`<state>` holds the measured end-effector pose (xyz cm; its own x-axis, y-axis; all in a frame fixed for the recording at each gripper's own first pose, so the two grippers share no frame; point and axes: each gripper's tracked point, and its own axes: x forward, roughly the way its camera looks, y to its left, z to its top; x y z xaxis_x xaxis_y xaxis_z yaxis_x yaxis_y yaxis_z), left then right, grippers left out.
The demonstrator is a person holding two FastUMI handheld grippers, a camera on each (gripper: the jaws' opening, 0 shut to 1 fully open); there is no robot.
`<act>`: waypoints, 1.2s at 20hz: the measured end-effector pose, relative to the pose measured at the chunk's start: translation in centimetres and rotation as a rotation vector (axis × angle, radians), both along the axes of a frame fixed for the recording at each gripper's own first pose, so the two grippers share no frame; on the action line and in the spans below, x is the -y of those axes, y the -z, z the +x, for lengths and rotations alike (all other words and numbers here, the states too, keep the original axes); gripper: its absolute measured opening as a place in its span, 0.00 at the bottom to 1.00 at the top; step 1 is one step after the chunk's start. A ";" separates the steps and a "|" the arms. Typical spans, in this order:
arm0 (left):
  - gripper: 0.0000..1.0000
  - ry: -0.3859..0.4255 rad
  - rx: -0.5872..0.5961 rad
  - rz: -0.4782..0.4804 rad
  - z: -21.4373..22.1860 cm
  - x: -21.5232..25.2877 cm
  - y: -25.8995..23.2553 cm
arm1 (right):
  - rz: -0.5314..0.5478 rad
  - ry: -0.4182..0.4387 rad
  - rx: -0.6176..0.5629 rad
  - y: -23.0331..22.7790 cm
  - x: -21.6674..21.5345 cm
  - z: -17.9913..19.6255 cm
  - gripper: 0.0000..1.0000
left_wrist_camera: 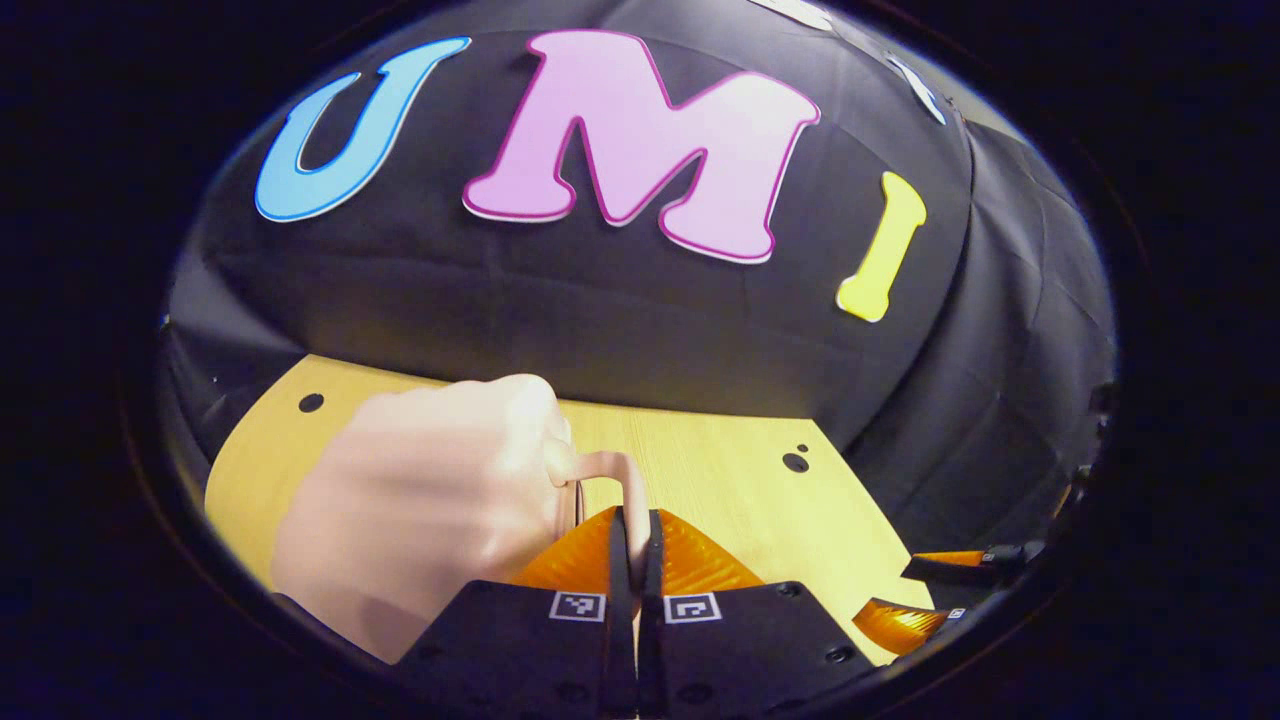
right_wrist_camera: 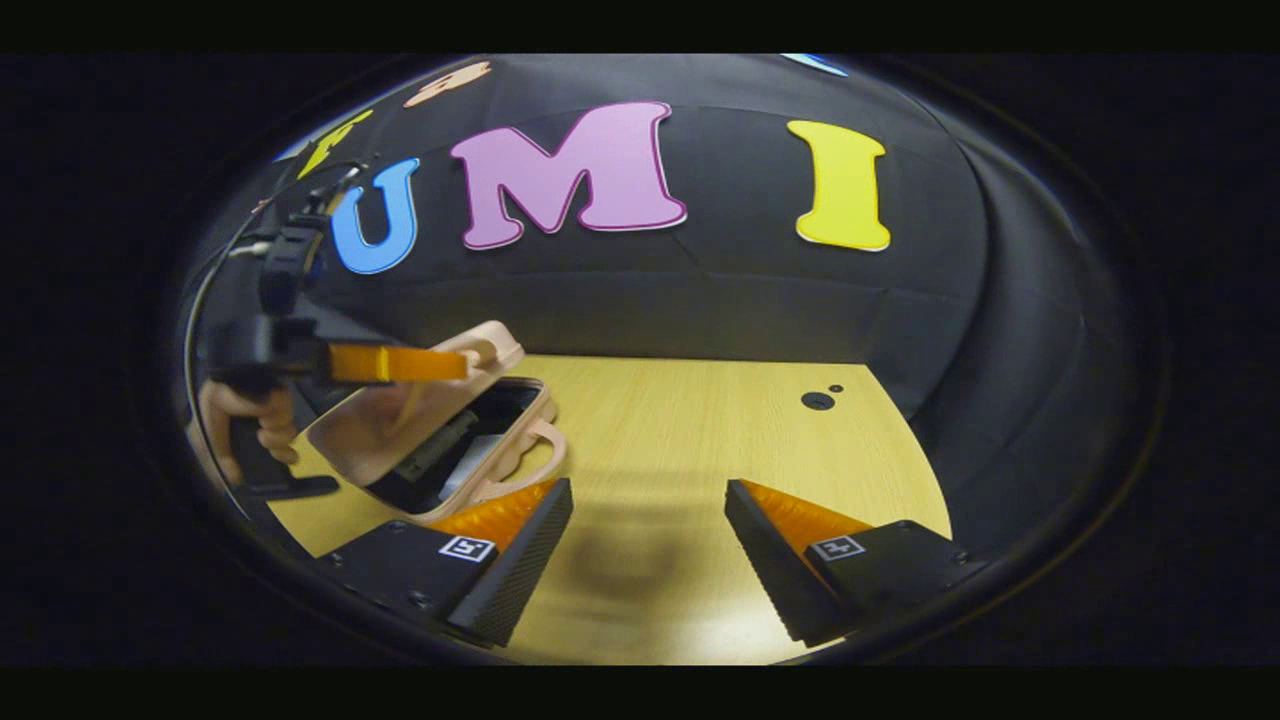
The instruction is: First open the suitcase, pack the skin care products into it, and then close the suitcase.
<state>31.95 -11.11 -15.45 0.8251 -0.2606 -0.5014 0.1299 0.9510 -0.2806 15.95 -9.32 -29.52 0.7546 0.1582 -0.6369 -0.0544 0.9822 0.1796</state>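
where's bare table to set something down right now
Free: the wooden table right of the suitcase, out to the two holes by the booth wall, ahead of the open right gripper. Crowded: the left side, where the left gripper holds the half-raised lid.

- The table [right_wrist_camera: 700, 470] lies bare from its middle to the far wall; a gripper could pass freely there.
- The suitcase [right_wrist_camera: 440, 440], lid [right_wrist_camera: 385, 425] tilted half open, blocks the table's left side in the right gripper view.
- The left gripper [right_wrist_camera: 460, 364] at the lid's top edge bars the way in from above.
- The opening under the lid is narrow.
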 end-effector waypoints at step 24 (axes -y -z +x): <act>0.96 -0.211 0.539 0.137 -23.1 -16.3 -25.7 | 0.013 0.157 0.469 -26.9 -8.1 -7.1 0.97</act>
